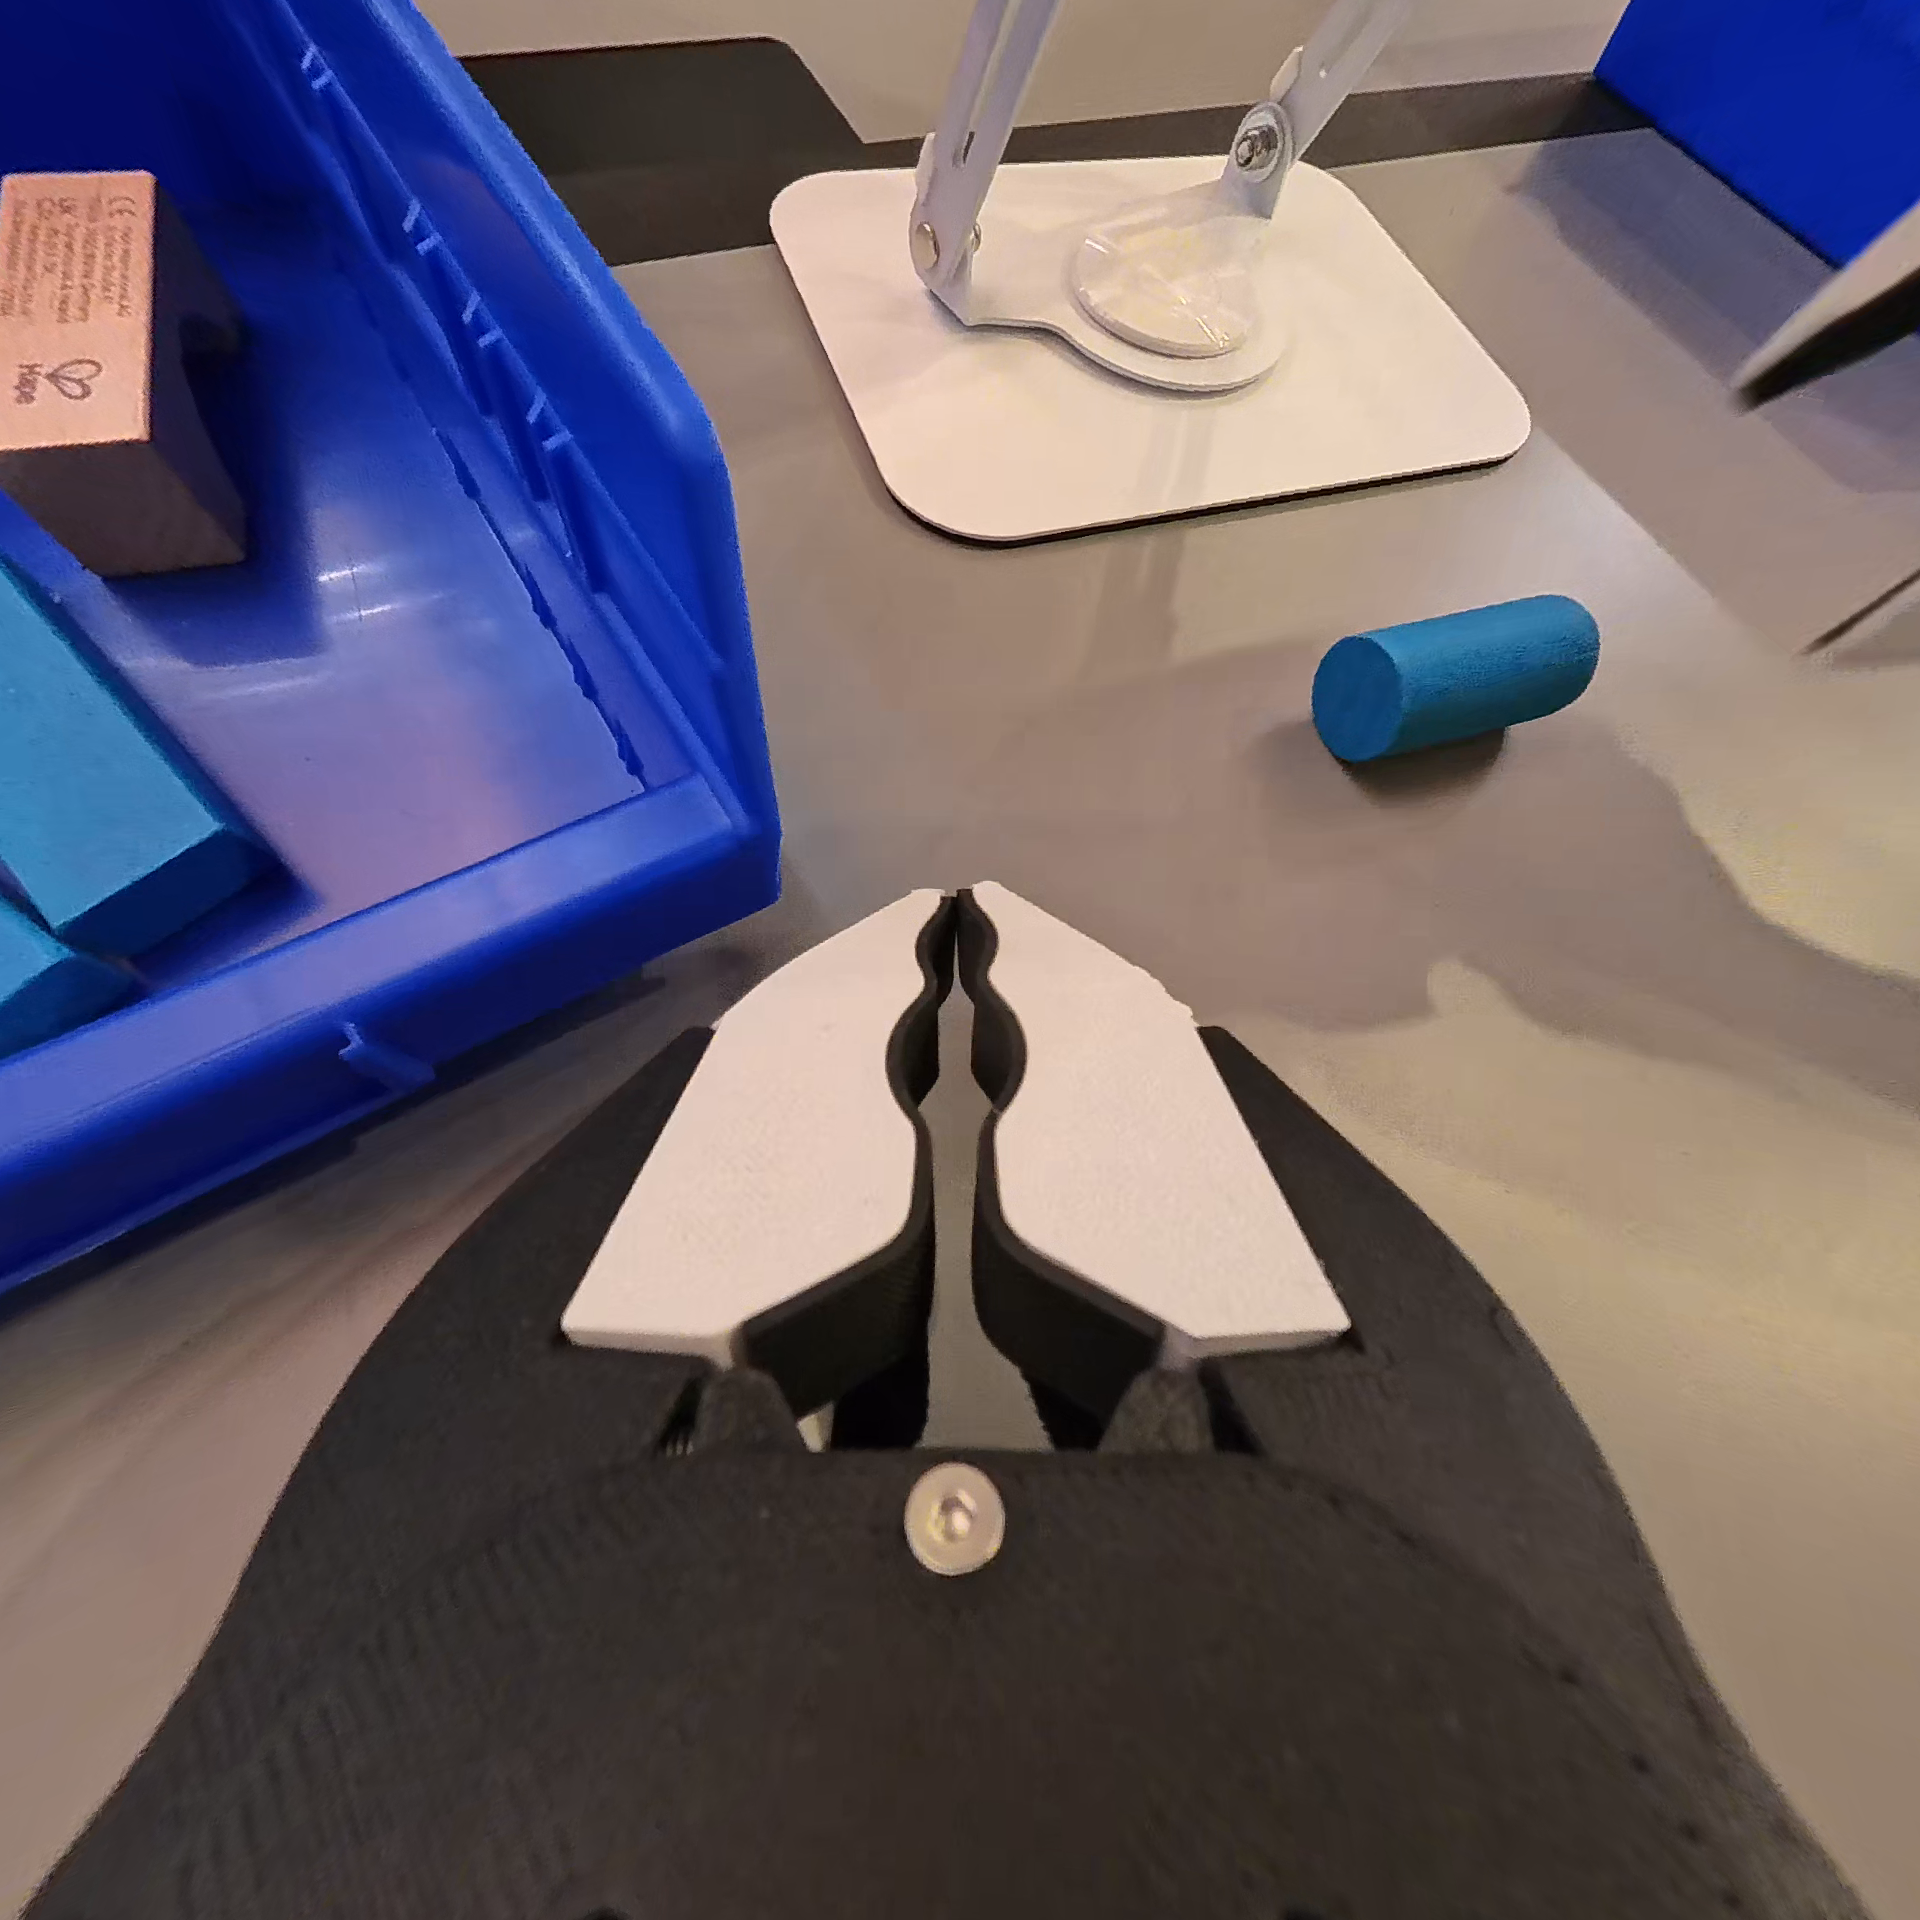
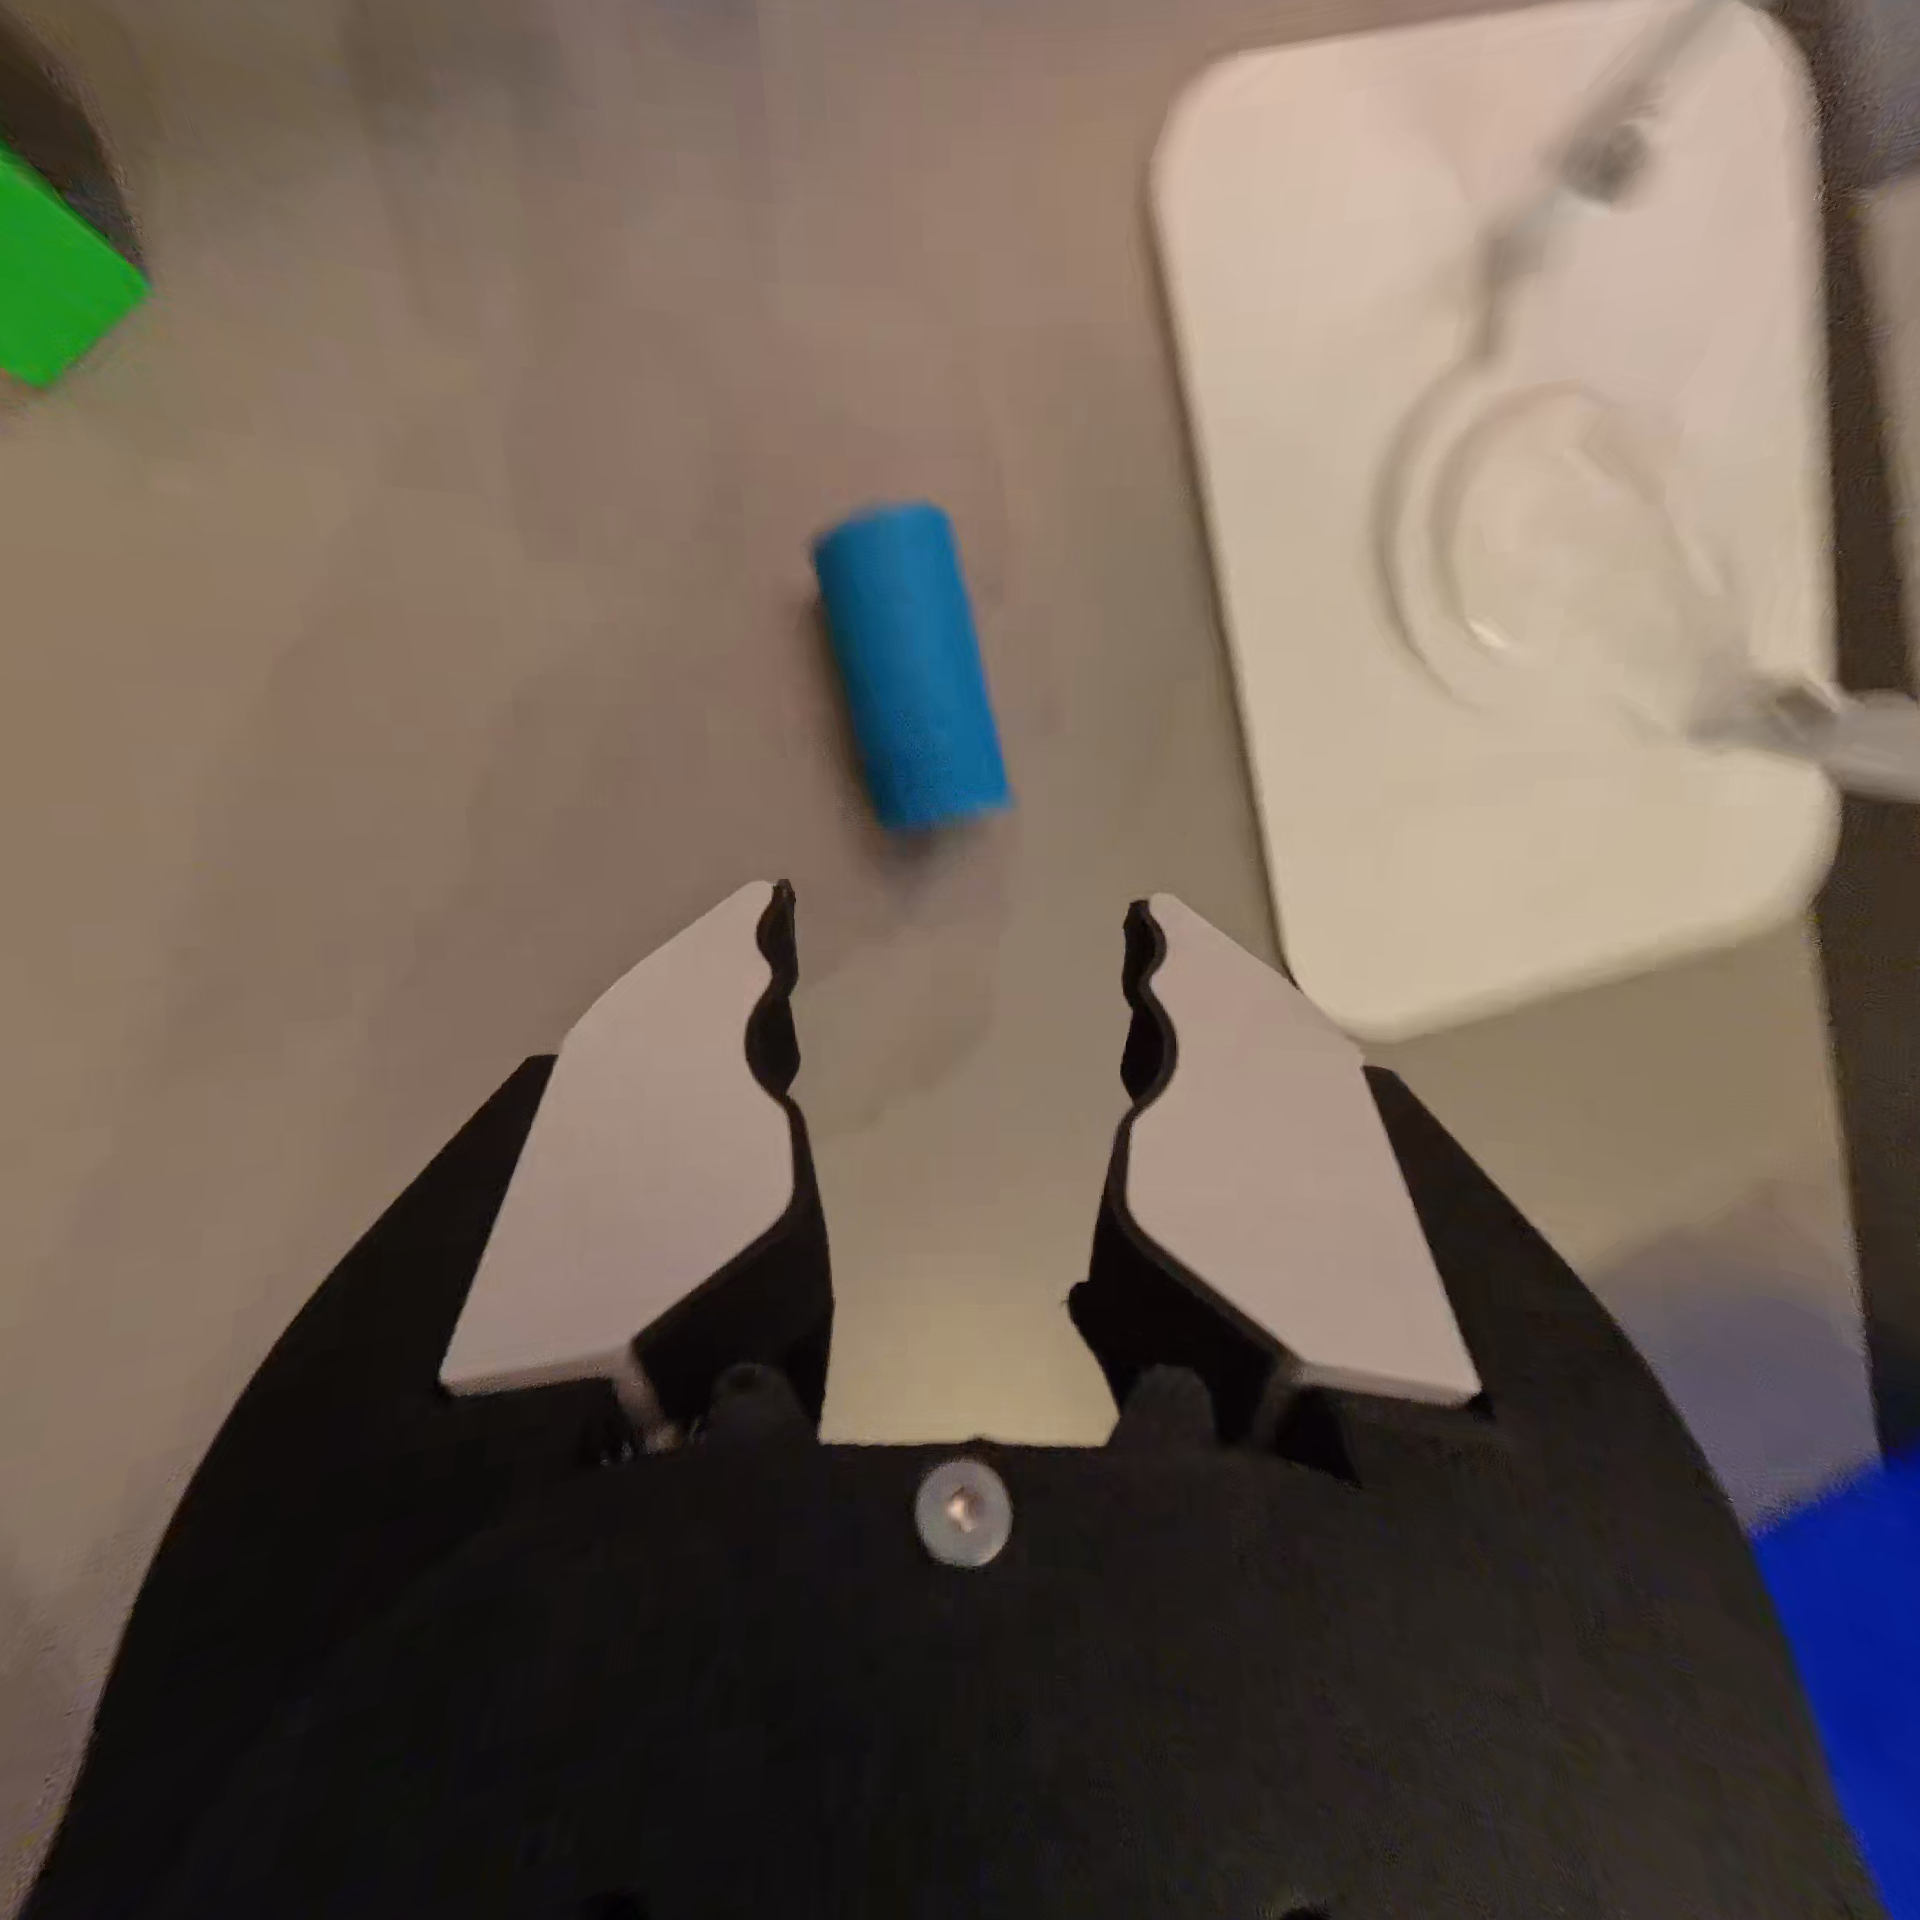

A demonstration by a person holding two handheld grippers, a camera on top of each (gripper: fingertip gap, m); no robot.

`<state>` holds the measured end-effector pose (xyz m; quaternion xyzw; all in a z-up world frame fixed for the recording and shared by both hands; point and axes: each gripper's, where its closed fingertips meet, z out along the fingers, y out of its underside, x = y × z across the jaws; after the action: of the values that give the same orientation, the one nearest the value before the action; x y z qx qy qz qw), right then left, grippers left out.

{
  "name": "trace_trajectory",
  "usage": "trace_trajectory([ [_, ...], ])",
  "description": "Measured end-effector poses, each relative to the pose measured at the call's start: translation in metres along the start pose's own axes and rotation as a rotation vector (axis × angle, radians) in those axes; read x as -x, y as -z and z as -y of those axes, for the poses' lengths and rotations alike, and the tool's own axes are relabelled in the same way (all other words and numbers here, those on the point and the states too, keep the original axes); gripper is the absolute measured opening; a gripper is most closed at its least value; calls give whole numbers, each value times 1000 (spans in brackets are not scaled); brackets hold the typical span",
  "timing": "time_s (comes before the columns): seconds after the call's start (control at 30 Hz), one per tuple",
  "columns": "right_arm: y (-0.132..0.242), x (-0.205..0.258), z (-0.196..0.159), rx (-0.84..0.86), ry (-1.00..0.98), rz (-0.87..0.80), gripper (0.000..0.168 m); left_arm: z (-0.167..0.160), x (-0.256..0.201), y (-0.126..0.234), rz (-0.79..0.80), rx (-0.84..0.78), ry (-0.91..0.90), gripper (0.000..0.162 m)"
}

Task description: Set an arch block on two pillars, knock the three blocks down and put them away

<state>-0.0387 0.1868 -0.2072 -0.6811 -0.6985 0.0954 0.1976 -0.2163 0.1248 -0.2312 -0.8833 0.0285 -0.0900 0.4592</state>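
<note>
Blue cylinder (image 2: 911, 665): last block out on the grey tabletop (image 2: 468, 675), lying on its side, not touching anything. White stand base (image 2: 1351, 520) sits just beside it, closer to the far edge.
Bin (image 1: 582, 582): blue, on the left side of the tabletop. Already has a wooden block (image 1: 83, 374) and flat blue blocks (image 1: 94, 769) in it, so I'd guess two of the three are put away (can't tell which one's the arch).
Right hand-held gripper (image 2: 961, 904): jaws spread wide, nothing in them. Cylinder is straight ahead of the tips, a touch left of centre, close but not between the jaws yet.
Long axis: in the right wrist view it runs nearly along the fingers, tilted a bit. So closing would pinch the round sides, which is what you want tbh. Might roll if only one finger hits it first.
Left hand-held gripper (image 1: 956, 896): jaws pretty much closed, empty, parked by the bin's near corner. Cylinder is well off to its right and further away.
Nearer one: the right, easily. Looks like its pick.
Green block (image 2: 52, 281): far left in the right wrist view, well apart.
</note>
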Motion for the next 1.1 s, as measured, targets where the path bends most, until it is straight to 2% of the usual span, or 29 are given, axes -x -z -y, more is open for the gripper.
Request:
trace_trajectory([
  [0.07, -33, 11, 14, 46, 36, 52, 54, 0, 0, 0, -4, 1, 4, 0],
  [0.17, -63, 12, 19, 123, 69, 48, 52, 0, -1, 0, -11, -1, 6, 0],
  [0.2, -65, 15, 27, 77, 46, 82, 37, 0, -1, -1, -15, 4, 3, 0],
  [0.23, -65, 17, 28, 77, 33, 101, 34, 0, -2, -1, -17, 8, -2, 0],
  [0.33, -42, 19, 32, -10, 4, 103, 34, -1, -2, -2, -22, 12, -8, 0],
  [0.43, 27, -4, 26, -200, -133, 52, 34, 0, -2, -1, -27, 4, -1, 0],
  [0.5, 87, -43, 2, -319, -270, -45, 33, 0, -2, -1, -26, 8, -2, 0],
  [0.6, 162, -115, -69, -390, -490, -246, 33, -1, -3, -2, -17, 17, -15, 0],
  [0.7, 191, -167, -157, -331, -683, -355, 34, -1, -3, -3, -14, 19, -18, 0],
  [0.77, 184, -185, -207, -261, -796, -348, 33, -1, -3, -3, -14, 18, -15, 0],
  [0.87, 153, -196, -258, -180, -919, -270, 34, -1, -2, -2, -16, 14, -6, 0],
  [1.0, 112, -195, -295, -66, -992, -215, 34, 0, -1, -2, -18, 10, 2, 0],
  [1.1, 94, -195, -308, -18, -1021, -192, 34, 0, -1, -2, -18, 11, 3, 0],
])
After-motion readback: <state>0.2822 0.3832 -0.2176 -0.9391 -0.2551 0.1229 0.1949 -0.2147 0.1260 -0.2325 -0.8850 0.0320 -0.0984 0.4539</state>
